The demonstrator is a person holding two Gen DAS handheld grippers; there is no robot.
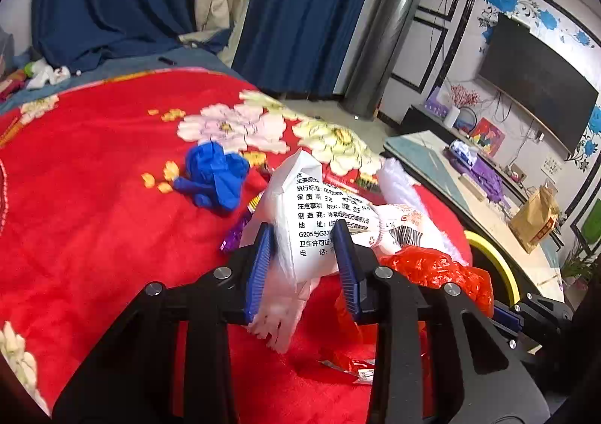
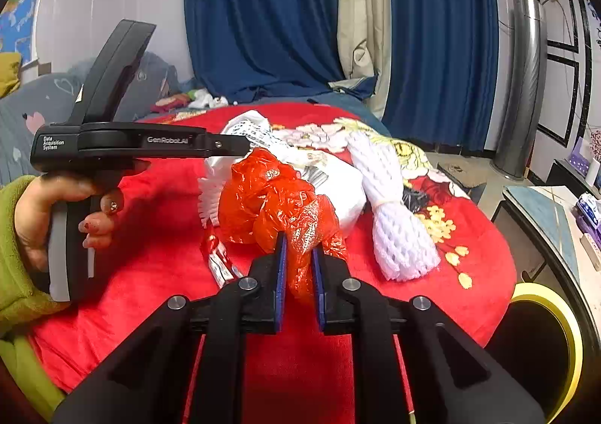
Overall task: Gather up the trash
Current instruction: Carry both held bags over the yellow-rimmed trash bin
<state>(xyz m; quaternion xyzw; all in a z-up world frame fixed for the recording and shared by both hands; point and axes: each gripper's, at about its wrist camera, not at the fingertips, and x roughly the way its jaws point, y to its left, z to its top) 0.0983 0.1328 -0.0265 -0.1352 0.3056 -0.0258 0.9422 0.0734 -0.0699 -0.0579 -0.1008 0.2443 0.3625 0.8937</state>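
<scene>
My left gripper [image 1: 306,236] is shut on a white printed plastic wrapper [image 1: 319,206] above the red flowered blanket [image 1: 94,198]. My right gripper [image 2: 299,247] is shut on a crumpled red plastic bag [image 2: 270,198], which also shows in the left wrist view [image 1: 443,270]. The left gripper's body [image 2: 120,146] is in the right wrist view, held by a hand. A blue crumpled glove [image 1: 216,176], a white foam net bundle [image 2: 394,221], a small red wrapper [image 2: 218,258] and a purple wrapper [image 1: 234,236] lie on the blanket.
A black bin with a yellow rim [image 2: 544,341] stands at the bed's right edge, seen too in the left wrist view [image 1: 496,262]. Blue curtains [image 2: 263,11] hang behind. A low table [image 1: 469,191] with a paper bag [image 1: 537,217] stands to the right.
</scene>
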